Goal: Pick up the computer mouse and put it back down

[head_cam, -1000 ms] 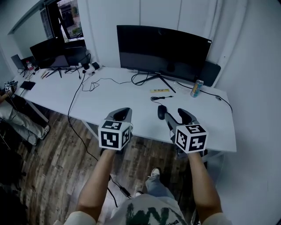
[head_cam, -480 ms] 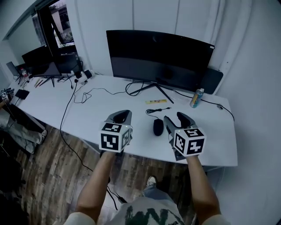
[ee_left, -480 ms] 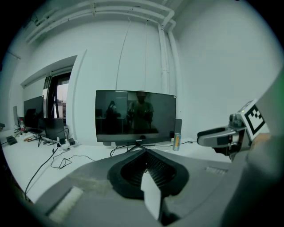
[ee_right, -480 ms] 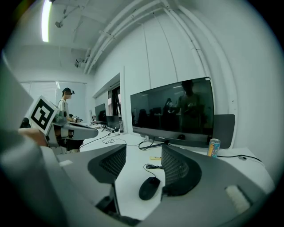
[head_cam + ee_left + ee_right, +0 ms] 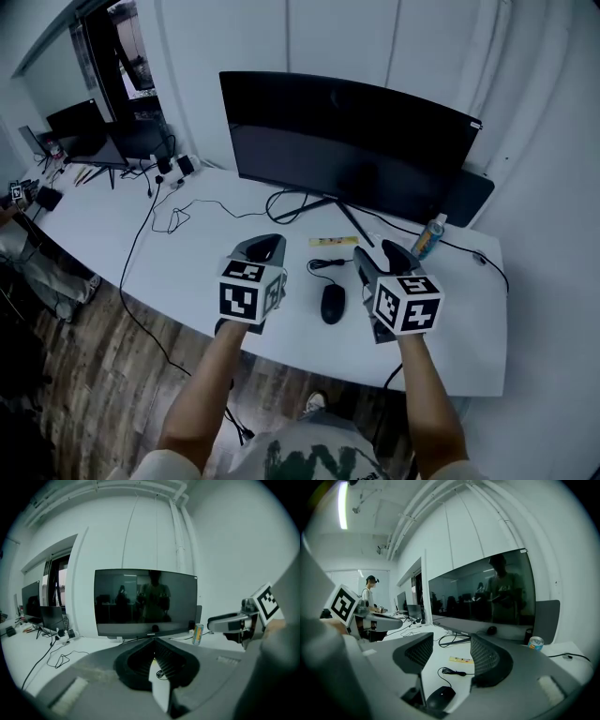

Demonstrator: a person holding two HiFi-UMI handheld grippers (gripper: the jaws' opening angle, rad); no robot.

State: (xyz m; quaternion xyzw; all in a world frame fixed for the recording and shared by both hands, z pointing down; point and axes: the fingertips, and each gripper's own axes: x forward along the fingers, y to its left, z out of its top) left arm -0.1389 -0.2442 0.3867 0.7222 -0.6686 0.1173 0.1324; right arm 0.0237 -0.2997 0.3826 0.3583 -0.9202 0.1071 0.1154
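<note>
A black wired computer mouse lies on the white desk, its cable curling away toward the monitor. In the head view it sits between my two grippers, a little nearer the right one. My right gripper hovers just right of it, open and holding nothing. In the right gripper view the mouse shows low down, under the gap of that gripper. My left gripper hangs left of the mouse. Its jaws meet at the tips in the left gripper view, with nothing in them.
A wide curved monitor stands at the desk's back, with stand cables below it. A drink can stands at the right, and a yellow strip lies beyond the mouse. A second desk with monitors is at the far left.
Both grippers have moved forward over the desk, toward the monitor. The mouse, earlier ahead of the right gripper's tips, now lies level with the grippers, between them.
</note>
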